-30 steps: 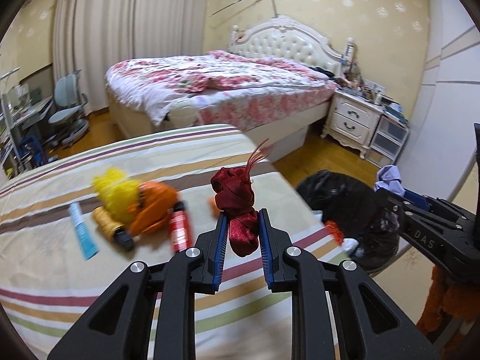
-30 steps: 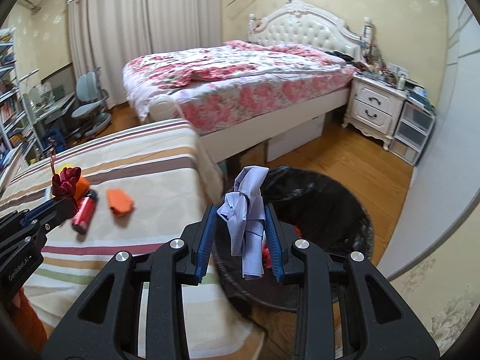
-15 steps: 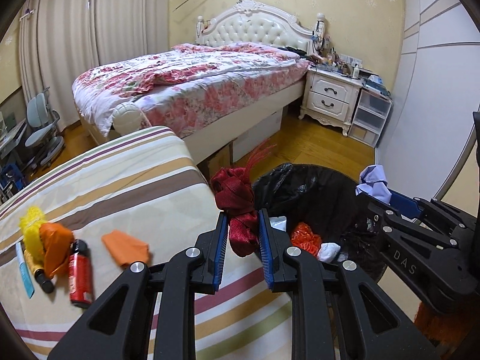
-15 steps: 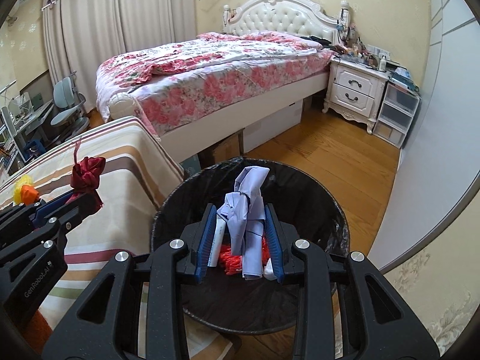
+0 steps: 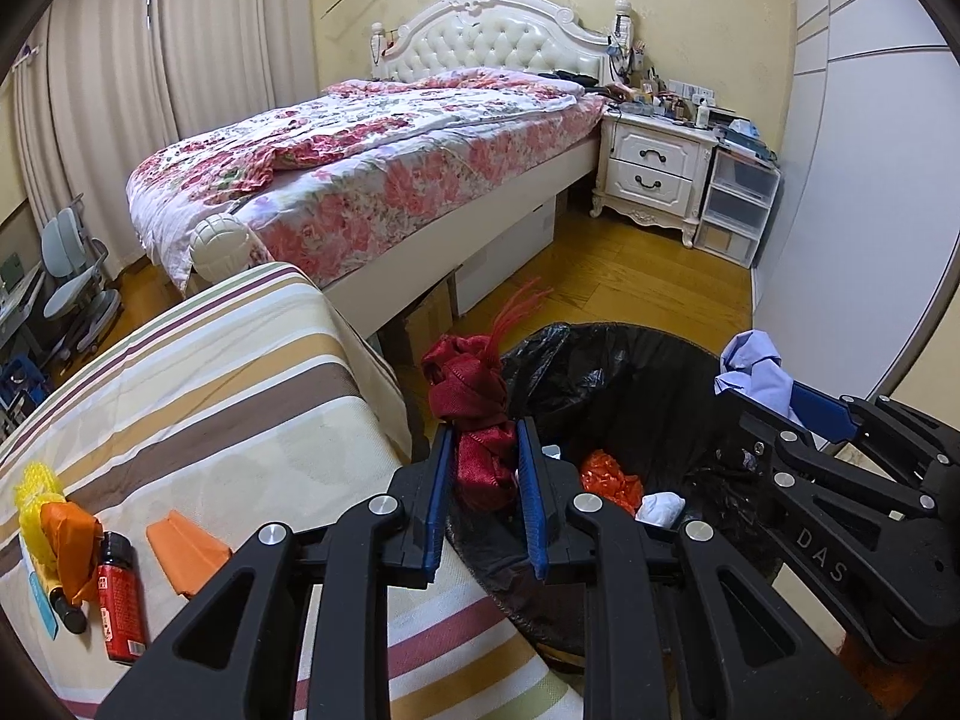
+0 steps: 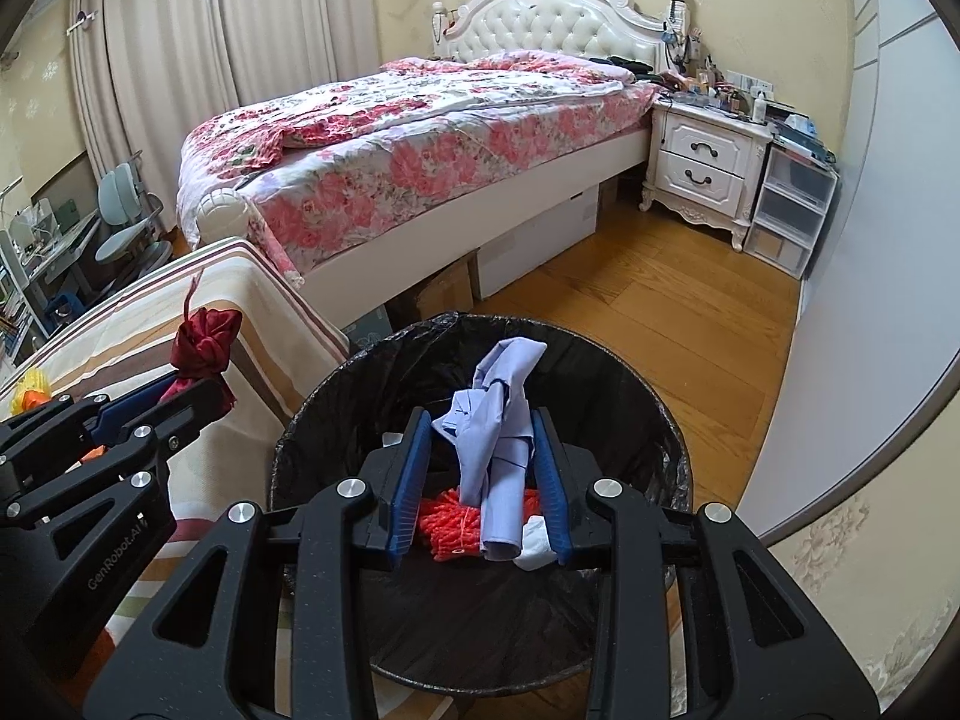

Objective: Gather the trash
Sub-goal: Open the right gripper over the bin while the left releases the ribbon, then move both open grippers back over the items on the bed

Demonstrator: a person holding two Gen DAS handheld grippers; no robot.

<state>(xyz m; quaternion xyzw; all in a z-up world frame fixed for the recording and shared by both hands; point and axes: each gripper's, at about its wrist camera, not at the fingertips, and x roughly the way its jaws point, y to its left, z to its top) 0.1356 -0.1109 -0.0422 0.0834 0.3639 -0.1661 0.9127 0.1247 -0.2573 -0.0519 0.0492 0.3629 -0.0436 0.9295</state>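
Observation:
My left gripper point(image 5: 481, 495) is shut on a dark red mesh bag point(image 5: 471, 396) and holds it at the near-left rim of the black-lined trash bin point(image 5: 606, 372). My right gripper point(image 6: 483, 474) is shut on a crumpled pale blue cloth point(image 6: 498, 414) and holds it over the open bin point(image 6: 336, 408). Orange netting point(image 6: 450, 522) and white scraps point(image 5: 660, 507) lie inside the bin. The right gripper with the blue cloth point(image 5: 753, 369) shows at the right of the left wrist view; the left gripper with the red bag point(image 6: 204, 342) shows at the left of the right wrist view.
The striped table point(image 5: 198, 396) holds an orange paper piece point(image 5: 183, 549), a red bottle point(image 5: 120, 594), an orange bag point(image 5: 69, 534), yellow netting point(image 5: 33, 489) and a blue tube point(image 5: 45, 609). Behind stand a floral bed point(image 5: 372, 168), nightstand point(image 5: 657, 171) and plastic drawers point(image 5: 735, 204). A white wall point(image 6: 870, 300) is right.
Both grippers have swung from the table toward the bin. The blue cloth now hangs over the bin's opening, and the red bag has reached the bin's rim. Both grips have held.

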